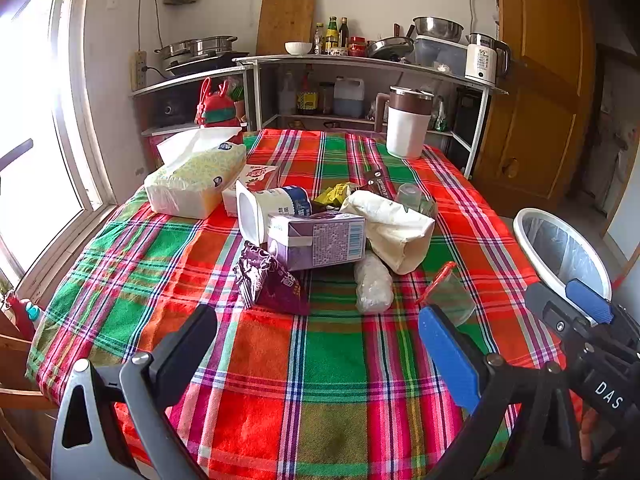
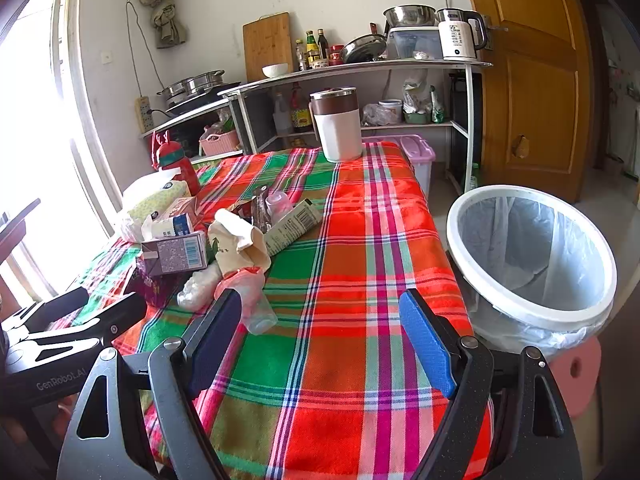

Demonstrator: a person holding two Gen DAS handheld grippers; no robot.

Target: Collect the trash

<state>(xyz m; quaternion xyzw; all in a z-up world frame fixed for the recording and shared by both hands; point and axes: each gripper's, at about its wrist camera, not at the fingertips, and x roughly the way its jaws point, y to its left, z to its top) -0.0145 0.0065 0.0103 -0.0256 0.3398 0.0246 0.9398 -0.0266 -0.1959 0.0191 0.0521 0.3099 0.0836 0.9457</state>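
Note:
A pile of trash lies mid-table on the plaid cloth (image 1: pixel 320 360): a purple carton (image 1: pixel 320 240) (image 2: pixel 176 256), a white yogurt cup (image 1: pixel 264 212), a dark purple wrapper (image 1: pixel 272 284), a crumpled clear bag (image 1: pixel 372 288), a cream paper bag (image 1: pixel 396 228) (image 2: pixel 240 244) and a clear plastic cup (image 1: pixel 448 296) (image 2: pixel 256 304) on its side. My left gripper (image 1: pixel 320 340) is open, short of the pile. My right gripper (image 2: pixel 320 332) is open beside the clear cup, holding nothing. A white bin (image 2: pixel 532 256) (image 1: pixel 560 252) lined with a clear bag stands at the table's right.
A tissue pack (image 1: pixel 196 176), a red bottle (image 2: pixel 176 160) and a white-and-brown jug (image 1: pixel 408 124) (image 2: pixel 336 124) also stand on the table. Shelves with cookware line the back wall. A window is at the left, a wooden door (image 2: pixel 532 80) at the right.

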